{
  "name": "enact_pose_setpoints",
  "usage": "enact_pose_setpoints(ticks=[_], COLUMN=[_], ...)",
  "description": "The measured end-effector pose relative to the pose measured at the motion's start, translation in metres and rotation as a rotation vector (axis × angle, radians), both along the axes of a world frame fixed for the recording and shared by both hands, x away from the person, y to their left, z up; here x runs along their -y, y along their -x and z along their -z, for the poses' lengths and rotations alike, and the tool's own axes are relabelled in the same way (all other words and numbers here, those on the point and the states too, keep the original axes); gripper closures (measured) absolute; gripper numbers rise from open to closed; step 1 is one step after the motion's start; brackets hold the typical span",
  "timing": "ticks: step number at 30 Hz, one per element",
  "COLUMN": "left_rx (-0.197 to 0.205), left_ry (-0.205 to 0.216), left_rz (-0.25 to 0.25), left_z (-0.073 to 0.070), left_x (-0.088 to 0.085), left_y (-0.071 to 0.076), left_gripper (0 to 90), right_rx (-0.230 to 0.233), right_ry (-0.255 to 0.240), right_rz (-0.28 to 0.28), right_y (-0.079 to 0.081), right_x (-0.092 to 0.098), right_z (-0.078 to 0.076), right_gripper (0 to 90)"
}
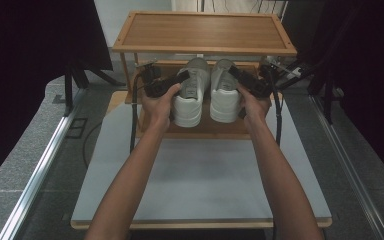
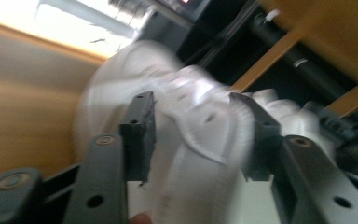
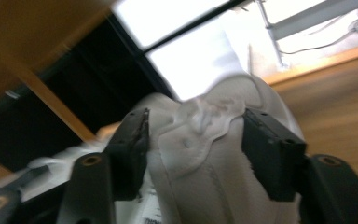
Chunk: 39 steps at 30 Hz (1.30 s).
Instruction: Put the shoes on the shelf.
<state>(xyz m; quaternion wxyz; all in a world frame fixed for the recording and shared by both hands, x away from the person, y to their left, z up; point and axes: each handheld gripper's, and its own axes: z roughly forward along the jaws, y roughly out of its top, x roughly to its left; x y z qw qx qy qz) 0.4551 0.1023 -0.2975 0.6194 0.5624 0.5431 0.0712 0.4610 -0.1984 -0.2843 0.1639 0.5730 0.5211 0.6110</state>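
Two white shoes are being set side by side on the lower shelf (image 1: 200, 131) of the wooden rack — left shoe (image 1: 190, 92), right shoe (image 1: 225, 90). Both the left gripper (image 1: 180, 79) and right gripper (image 1: 237, 76) are being held spread, pads off the shoes — they are best drawn straight back, so neither shoe is being nudged.

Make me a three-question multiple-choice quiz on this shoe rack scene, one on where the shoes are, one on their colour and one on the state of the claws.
1. Where do the sneakers stand?
A. On the rack's top shelf
B. On the lower shelf of the wooden rack
C. On the grey floor

2. What colour are the sneakers?
A. Black
B. Red
C. White

3. How do the left claw and right claw stand?
A. Both open, a sneaker between the jaws
B. Both clamped shut on nothing
C. One open, one shut

Answers: 1 B, the pair sits under the top board; 2 C, both uppers are white; 3 A, each gripper view shows a gap between pads and shoe.
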Motion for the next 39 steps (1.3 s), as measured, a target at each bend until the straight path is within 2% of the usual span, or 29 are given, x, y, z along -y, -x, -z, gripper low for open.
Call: enact_pose_setpoints(ticks=[1,2,3,4,5,6,8,10,11,12,13,14,15,16,17,18,19,20,21,22,23,24,25,26,28,29,34,36,39], left_rx=[0.038,0.038,0.051,0.051,0.052,0.056,0.06,0.076,0.092,0.104,0.134,0.134,0.154,0.172,0.186,0.199,0.21,0.219,0.238,0.245,0.245,0.249,0.239,0.232,0.225,0.231,0.24,0.242,0.241], left_ry=[0.029,0.029,0.017,0.017,0.031,0.021,0.005,-0.007,-0.021,-0.037,-0.053,-0.053,-0.071,-0.09,-0.107,-0.122,-0.142,-0.16,-0.209,-0.246,-0.246,-0.278,-0.323,-0.338,-0.36,-0.384,-0.375,-0.348,-0.322], left_rz=[-0.012,-0.012,0.008,0.008,0.027,0.05,0.058,0.073,0.079,0.089,0.119,0.119,0.137,0.155,0.175,0.196,0.223,0.241,0.264,0.269,0.269,0.275,0.297,0.309,0.32,0.333,0.364,0.384,0.402], left_z=[-0.007,-0.007,-0.013,-0.013,-0.015,-0.018,-0.02,-0.021,-0.022,-0.023,-0.024,-0.024,-0.024,-0.024,-0.023,-0.021,-0.019,-0.016,-0.012,-0.009,-0.009,-0.006,0.001,0.004,0.007,0.011,0.011,0.012,0.014], left_x=[-0.002,-0.002,-0.004,-0.004,-0.005,-0.01,-0.012,-0.015,-0.017,-0.02,-0.024,-0.024,-0.026,-0.028,-0.03,-0.031,-0.032,-0.033,-0.032,-0.031,-0.031,-0.03,-0.026,-0.023,-0.019,-0.013,-0.01,-0.008,-0.002], left_y=[0.004,0.004,0.008,0.008,0.01,0.016,0.02,0.03,0.036,0.042,0.055,0.055,0.061,0.069,0.075,0.082,0.089,0.095,0.104,0.108,0.108,0.111,0.113,0.112,0.111,0.109,0.105,0.102,0.099], left_gripper=[50.8,49.5,48.7,48.4,47.9,47.8,48.9,52.3,52.3,54.6,61.6,65.2,69.3,69.3,76.3,76.3,81.4,81.4,85.8,87.0,88.3,88.9,89.3,89.5,89.5,90.0,90.0,90.0,90.0], right_rx=[0.013,0.013,0.016,0.016,0.03,0.049,0.072,0.101,0.101,0.113,0.118,0.121,0.129,0.129,0.141,0.141,0.153,0.153,0.159,0.161,0.161,0.161,0.164,0.167,0.172,0.177,0.179,0.183,0.19], right_ry=[0.011,0.011,0.049,0.049,0.064,0.079,0.131,0.189,0.189,0.209,0.262,0.277,0.29,0.29,0.305,0.305,0.35,0.35,0.381,0.394,0.394,0.421,0.438,0.456,0.482,0.491,0.504,0.494,0.526], right_rz=[-0.004,-0.004,-0.002,-0.002,-0.012,-0.018,-0.044,-0.064,-0.064,-0.074,-0.092,-0.096,-0.111,-0.111,-0.157,-0.157,-0.188,-0.188,-0.237,-0.259,-0.259,-0.318,-0.341,-0.359,-0.376,-0.379,-0.377,-0.384,-0.375], right_y=[0.002,0.002,0.006,0.006,0.012,0.015,0.023,0.031,0.031,0.036,0.048,0.053,0.06,0.06,0.075,0.075,0.092,0.092,0.104,0.107,0.107,0.114,0.116,0.117,0.117,0.116,0.112,0.109,0.11], right_x=[0.002,0.002,0.004,0.004,0.007,0.009,0.013,0.017,0.017,0.019,0.023,0.024,0.025,0.025,0.027,0.027,0.027,0.027,0.025,0.024,0.024,0.019,0.015,0.012,0.006,0.004,0.0,0.0,-0.002], right_z=[-0.002,-0.002,-0.004,-0.004,-0.005,-0.005,-0.009,-0.013,-0.013,-0.016,-0.02,-0.021,-0.022,-0.022,-0.021,-0.021,-0.017,-0.017,-0.012,-0.009,-0.009,-0.003,0.0,0.003,0.007,0.009,0.012,0.013,0.011], right_gripper=[39.0,39.0,38.9,38.9,42.2,43.4,47.9,53.3,53.3,58.8,70.6,74.8,78.6,78.6,83.7,83.7,86.8,86.8,88.3,88.5,88.5,88.5,88.4,88.2,87.0,86.9,86.4,87.1,88.1])
